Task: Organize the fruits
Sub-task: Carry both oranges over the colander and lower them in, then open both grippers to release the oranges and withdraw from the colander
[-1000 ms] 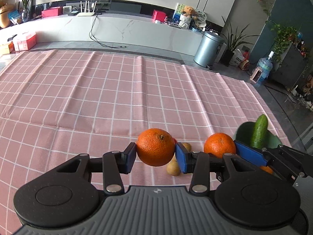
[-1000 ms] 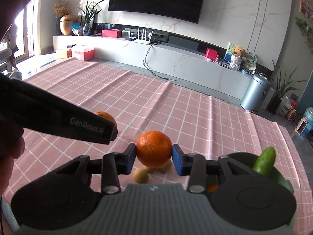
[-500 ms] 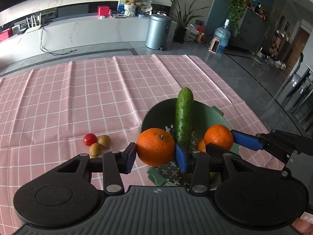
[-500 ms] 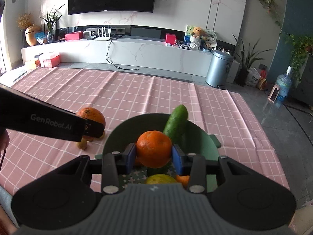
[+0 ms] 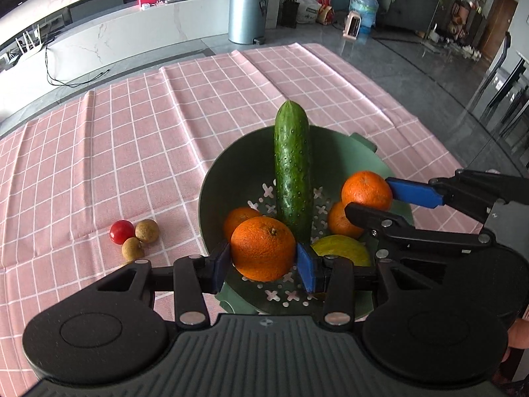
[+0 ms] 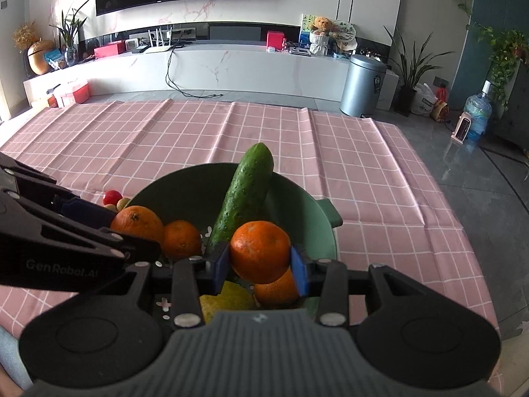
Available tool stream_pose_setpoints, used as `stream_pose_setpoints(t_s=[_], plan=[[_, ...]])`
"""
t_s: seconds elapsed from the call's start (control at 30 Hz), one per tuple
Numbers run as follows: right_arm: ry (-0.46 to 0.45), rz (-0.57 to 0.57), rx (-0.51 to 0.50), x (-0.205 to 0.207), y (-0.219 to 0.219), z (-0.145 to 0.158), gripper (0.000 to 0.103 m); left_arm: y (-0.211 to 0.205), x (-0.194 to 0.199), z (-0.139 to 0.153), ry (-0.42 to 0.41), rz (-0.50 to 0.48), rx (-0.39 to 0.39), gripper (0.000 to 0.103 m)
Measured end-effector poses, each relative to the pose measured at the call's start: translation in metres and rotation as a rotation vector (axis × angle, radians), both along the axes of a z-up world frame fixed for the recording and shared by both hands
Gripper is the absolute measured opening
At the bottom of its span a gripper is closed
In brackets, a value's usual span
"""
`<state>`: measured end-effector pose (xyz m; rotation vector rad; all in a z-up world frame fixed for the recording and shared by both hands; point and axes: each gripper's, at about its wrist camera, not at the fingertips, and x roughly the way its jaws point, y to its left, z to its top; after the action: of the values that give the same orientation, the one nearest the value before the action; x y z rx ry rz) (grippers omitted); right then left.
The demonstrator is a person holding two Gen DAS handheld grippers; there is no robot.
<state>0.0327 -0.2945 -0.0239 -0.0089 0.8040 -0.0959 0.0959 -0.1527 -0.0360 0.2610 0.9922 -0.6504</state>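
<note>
A green colander bowl (image 5: 231, 165) stands on the pink checked cloth. It holds a cucumber (image 5: 292, 165), two loose oranges (image 5: 239, 220) and a yellow fruit (image 5: 340, 249). My left gripper (image 5: 263, 264) is shut on an orange (image 5: 263, 248) just above the bowl's near side. My right gripper (image 6: 260, 266) is shut on another orange (image 6: 259, 251) over the bowl's right half; it also shows in the left wrist view (image 5: 367, 198). The bowl (image 6: 297, 205) and cucumber (image 6: 244, 195) show in the right wrist view too.
A cherry tomato (image 5: 120, 231) and two small brown fruits (image 5: 147, 230) lie on the cloth left of the bowl. The cloth's right edge (image 5: 429, 132) drops to a grey floor. A steel bin (image 6: 363, 84) and a white cabinet stand beyond the table.
Both grippers have carried their oranges rightward from the open cloth to above the bowl and lowered toward it. Both stay shut on their oranges.
</note>
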Motion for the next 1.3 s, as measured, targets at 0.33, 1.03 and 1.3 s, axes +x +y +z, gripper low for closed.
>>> stream_pose_setpoints(t_s=[0.33, 1.03, 1.3], plan=[[0.068, 0.029, 0.018, 0.022, -0.008, -0.020, 0.037, -0.012, 0.012, -0.013, 0.017, -0.011, 0.065, 0.049], [0.104, 0.016, 0.039, 0.023, -0.010, -0.025, 0.039, -0.006, 0.011, -0.015, 0.048, -0.016, 0.018, 0.055], [0.081, 0.008, 0.019, 0.018, -0.009, -0.016, 0.047, 0.004, 0.006, 0.002, 0.021, -0.009, -0.030, 0.070]])
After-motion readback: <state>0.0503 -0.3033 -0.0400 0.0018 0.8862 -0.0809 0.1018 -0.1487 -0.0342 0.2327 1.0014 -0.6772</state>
